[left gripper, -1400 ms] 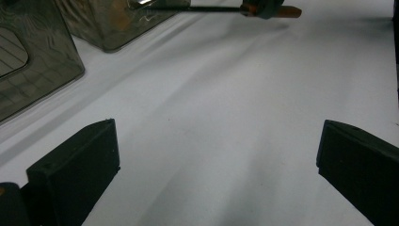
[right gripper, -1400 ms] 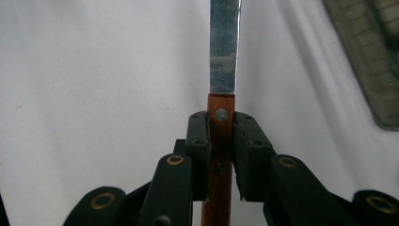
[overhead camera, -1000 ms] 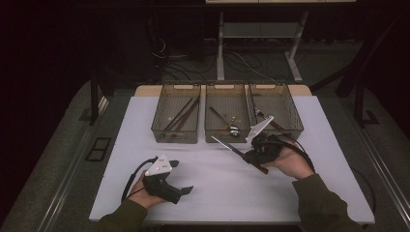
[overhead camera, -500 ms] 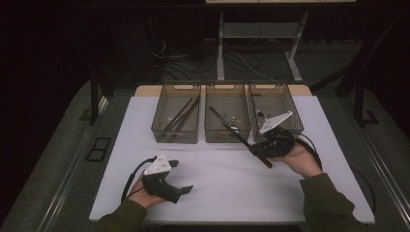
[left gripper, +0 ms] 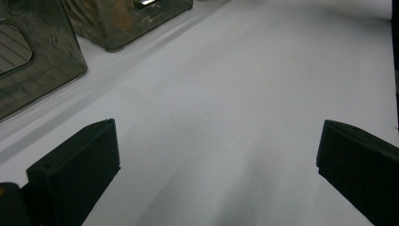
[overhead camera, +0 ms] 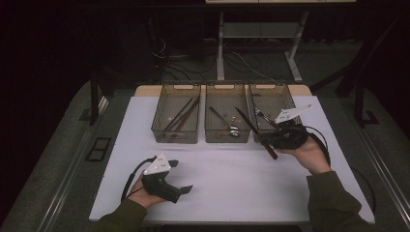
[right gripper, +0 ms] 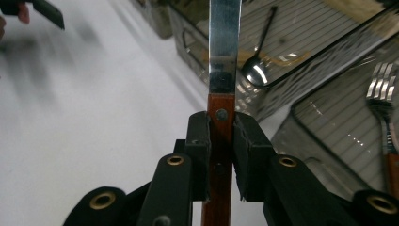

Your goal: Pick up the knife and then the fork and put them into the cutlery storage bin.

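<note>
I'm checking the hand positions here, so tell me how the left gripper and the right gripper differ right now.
The left gripper has its jaws wide apart with nothing between them; the right gripper is clamped on the wooden handle of a knife. In the high view the left gripper sits low over the white table near the front edge, while the right gripper is up by the right bin, its knife blade angled over the bins. Both are black, hand-held, and carry a grey plate.

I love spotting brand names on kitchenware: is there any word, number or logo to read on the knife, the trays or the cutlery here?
None: no writing can be read on the knife, the three trays, the spoon or the fork.
</note>
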The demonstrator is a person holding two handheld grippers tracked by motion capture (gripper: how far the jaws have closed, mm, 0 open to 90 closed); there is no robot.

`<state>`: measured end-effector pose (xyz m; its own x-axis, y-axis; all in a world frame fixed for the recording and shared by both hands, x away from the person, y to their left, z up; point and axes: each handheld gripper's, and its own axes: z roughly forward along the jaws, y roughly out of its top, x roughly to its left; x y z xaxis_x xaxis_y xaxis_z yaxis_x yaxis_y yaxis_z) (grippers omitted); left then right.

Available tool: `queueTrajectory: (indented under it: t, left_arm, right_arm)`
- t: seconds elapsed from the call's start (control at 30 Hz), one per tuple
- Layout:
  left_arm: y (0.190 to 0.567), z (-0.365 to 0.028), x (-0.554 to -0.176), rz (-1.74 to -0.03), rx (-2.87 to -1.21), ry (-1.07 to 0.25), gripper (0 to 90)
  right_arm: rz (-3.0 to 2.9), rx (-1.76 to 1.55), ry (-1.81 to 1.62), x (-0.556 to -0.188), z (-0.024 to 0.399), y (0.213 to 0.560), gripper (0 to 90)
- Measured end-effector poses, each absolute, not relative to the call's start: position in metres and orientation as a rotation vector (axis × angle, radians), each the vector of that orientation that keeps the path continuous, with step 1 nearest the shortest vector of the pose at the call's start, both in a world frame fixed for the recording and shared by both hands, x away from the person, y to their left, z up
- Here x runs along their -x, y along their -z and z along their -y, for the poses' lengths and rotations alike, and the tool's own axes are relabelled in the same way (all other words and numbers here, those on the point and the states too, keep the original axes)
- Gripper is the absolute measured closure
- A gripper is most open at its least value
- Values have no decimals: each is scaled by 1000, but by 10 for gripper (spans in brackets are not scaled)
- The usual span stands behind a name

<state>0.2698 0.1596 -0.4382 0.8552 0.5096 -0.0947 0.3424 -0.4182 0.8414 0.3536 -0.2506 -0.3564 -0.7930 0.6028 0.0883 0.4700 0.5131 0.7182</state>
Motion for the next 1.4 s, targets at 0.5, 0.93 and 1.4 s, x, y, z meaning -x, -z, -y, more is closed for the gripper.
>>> queueTrajectory:
  t: [0.5,0.93,1.4]
  left_arm:
    - [438,-159,-270,-622,-2046,-217,0]
    - [438,-159,-270,-617,-2047,-218,0]
    - [438,-159,-270,-617,-2047,-219,0]
  right_arm:
    - [-2410,-1020,-1231,-372,283,336,772]
    - [-2276,-1135,-1189,-409,307,330,772]
    - [-2175,-1290,-1123,-434,326,345,772]
